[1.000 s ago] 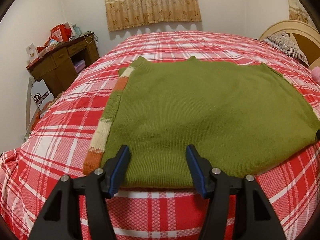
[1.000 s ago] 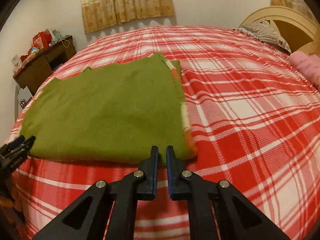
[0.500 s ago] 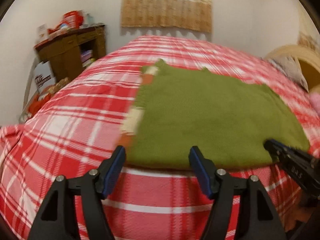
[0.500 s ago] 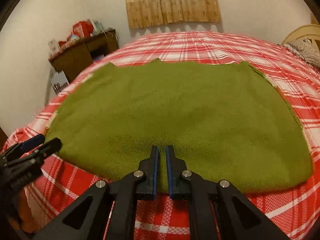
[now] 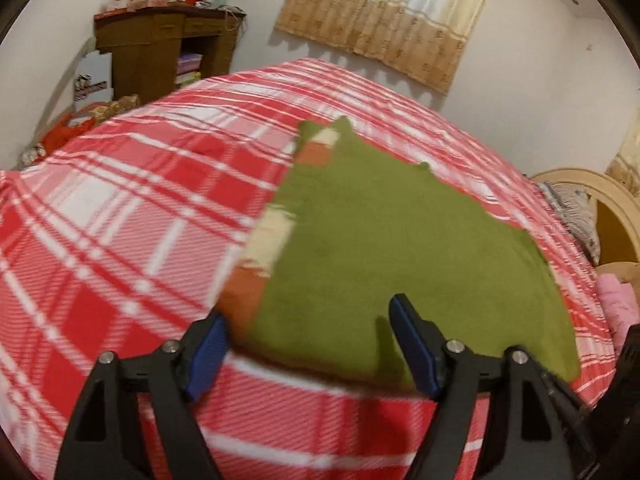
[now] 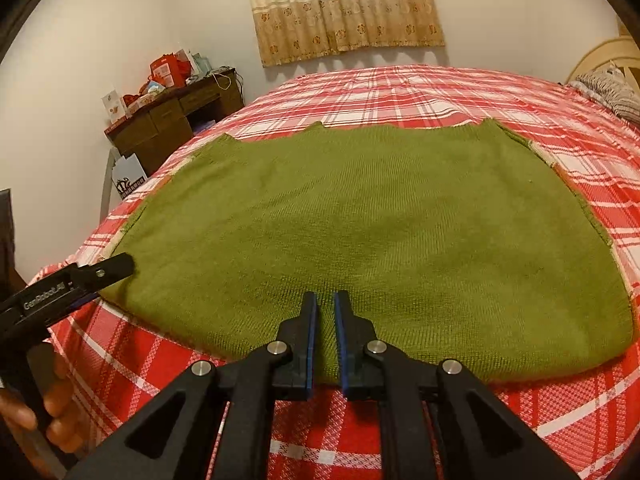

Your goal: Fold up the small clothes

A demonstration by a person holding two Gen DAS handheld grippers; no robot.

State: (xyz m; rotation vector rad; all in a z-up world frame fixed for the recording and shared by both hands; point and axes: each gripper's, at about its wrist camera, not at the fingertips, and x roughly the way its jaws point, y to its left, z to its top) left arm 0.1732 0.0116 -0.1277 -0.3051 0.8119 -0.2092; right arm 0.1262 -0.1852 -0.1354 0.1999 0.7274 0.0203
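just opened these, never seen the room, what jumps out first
A big olive-green sweater lies spread flat across a red-and-white plaid bedspread. The right gripper sits at its near hem with jaws nearly together, while the left gripper, jaws wide, aims at the striped near-left corner.

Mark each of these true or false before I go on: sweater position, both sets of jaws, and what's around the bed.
1. The green knit sweater lies spread flat on the red plaid bedspread. True.
2. The left gripper has its jaws clamped on the hem. False: they stand wide apart at the sweater's near left corner, holding nothing.
3. The right gripper has its jaws nearly closed over the near hem. True; a narrow gap remains and no cloth is visibly pinched.
4. The sweater is already folded in half. False: its body lies open.
5. A wooden desk stands beside the bed. True.
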